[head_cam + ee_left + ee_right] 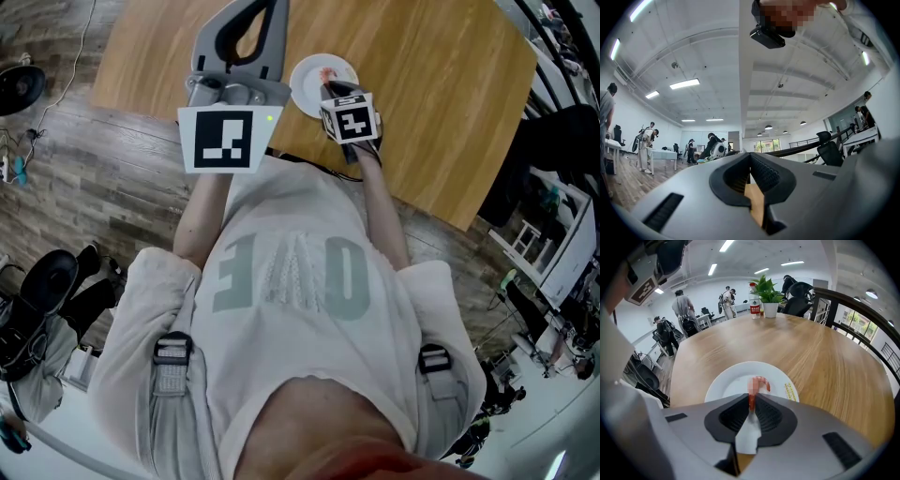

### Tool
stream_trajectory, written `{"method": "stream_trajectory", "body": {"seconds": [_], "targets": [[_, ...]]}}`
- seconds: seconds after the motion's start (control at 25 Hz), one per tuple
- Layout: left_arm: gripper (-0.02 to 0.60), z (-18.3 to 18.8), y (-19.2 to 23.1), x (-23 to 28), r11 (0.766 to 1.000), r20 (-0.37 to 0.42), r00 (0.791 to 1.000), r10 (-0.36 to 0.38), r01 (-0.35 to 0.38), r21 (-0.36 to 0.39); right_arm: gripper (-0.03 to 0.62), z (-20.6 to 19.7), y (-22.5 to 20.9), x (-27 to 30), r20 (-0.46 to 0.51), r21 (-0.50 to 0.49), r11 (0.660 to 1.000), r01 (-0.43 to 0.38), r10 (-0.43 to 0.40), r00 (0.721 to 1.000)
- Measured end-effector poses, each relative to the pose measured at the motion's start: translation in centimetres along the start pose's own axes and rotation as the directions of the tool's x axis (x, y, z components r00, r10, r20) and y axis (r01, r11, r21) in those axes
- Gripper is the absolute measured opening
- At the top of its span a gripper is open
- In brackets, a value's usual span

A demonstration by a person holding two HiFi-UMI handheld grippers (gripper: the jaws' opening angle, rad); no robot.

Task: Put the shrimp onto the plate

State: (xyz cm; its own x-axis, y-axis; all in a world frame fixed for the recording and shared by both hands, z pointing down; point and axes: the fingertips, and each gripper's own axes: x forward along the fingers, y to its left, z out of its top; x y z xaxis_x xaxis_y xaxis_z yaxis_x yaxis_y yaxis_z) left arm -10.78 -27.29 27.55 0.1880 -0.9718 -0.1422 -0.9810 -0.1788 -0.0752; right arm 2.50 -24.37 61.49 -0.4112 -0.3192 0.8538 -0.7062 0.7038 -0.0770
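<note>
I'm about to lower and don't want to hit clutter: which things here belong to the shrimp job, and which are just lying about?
Part of the job:
- shrimp, pinched in the jaws of the right gripper
- white plate, beneath the shrimp

Just lying about:
- potted plant and bottle, at the far edge of the table
- left gripper, jaws shut on nothing

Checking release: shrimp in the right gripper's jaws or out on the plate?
In: right gripper pinches the shrimp by one end, rest sticking out over the plate.
</note>
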Motion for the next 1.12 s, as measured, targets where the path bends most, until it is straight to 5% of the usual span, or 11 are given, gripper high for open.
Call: {"method": "stream_trajectory", "body": {"seconds": [0.8,0.96,1.12], "targets": [[0.009,0.3,-0.7,0.2,1.0,0.002,1.0,-0.028,0.028,-0.001,0.052,0.1,0.2,0.0,-0.026,-0.051,0.999,0.009,-0.01,1.0],[0.009,0.6,-0.8,0.4,1.0,0.01,1.0,-0.023,0.023,0.001,0.178,0.0,0.5,-0.4,-0.029,-0.058,0.998,-0.019,0.017,0.999],[0.009,0.7,-0.5,0.3,1.0,0.015,1.0,-0.022,0.022,0.003,0.176,0.6,0.9,-0.9,-0.003,-0.053,0.998,-0.032,0.031,1.0]]}}
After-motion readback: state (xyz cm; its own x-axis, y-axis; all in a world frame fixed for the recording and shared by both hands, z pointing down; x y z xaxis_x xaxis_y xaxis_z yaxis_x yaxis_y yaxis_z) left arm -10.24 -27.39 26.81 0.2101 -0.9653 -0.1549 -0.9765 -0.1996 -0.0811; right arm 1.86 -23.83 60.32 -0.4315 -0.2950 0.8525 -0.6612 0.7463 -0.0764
